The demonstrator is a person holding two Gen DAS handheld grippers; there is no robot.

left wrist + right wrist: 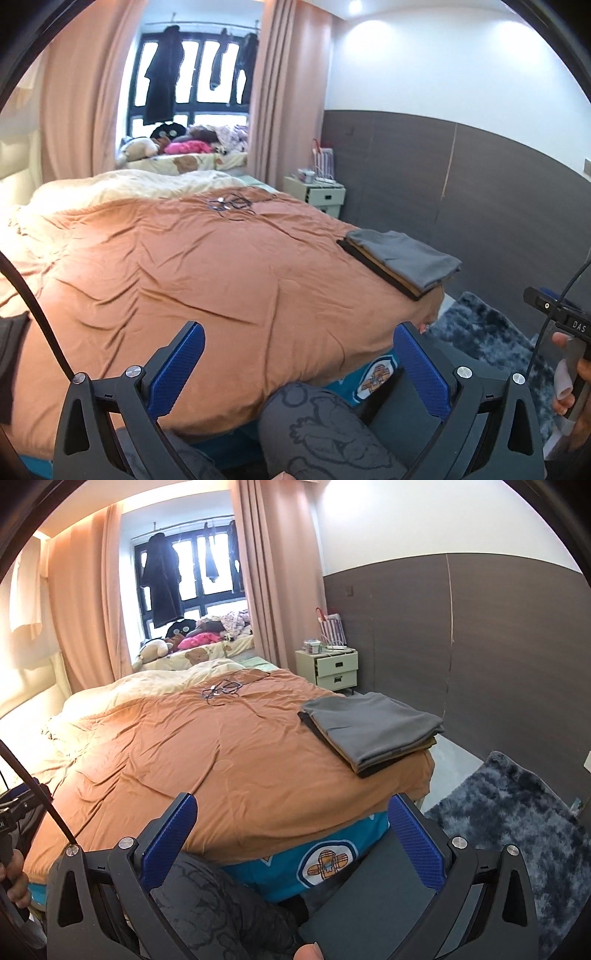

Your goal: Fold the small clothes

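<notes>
Both tools hung empty at the near edge of the bed [207, 273], above the person's patterned trouser leg [314, 424]. At the left edge of the left wrist view, a dark piece of cloth [11, 362] showed on the near-left part of the bed; whether it was a garment waiting to be folded could not be told. The left gripper [299, 369] stood with its blue pads [177, 369] wide apart, holding nothing, over a bare stretch of the orange cover. The right gripper [291, 842] stood likewise spread and empty.

Farther right, the stack of folded clothes [369, 727], grey on top, lay at the bed's near-right corner, close to the right edge, its long side running roughly from the near edge toward the head. It lay ahead and to the right of both tools, apparently nearer the right one.

A tangle of cables [225, 690] lay toward the far end.
</notes>
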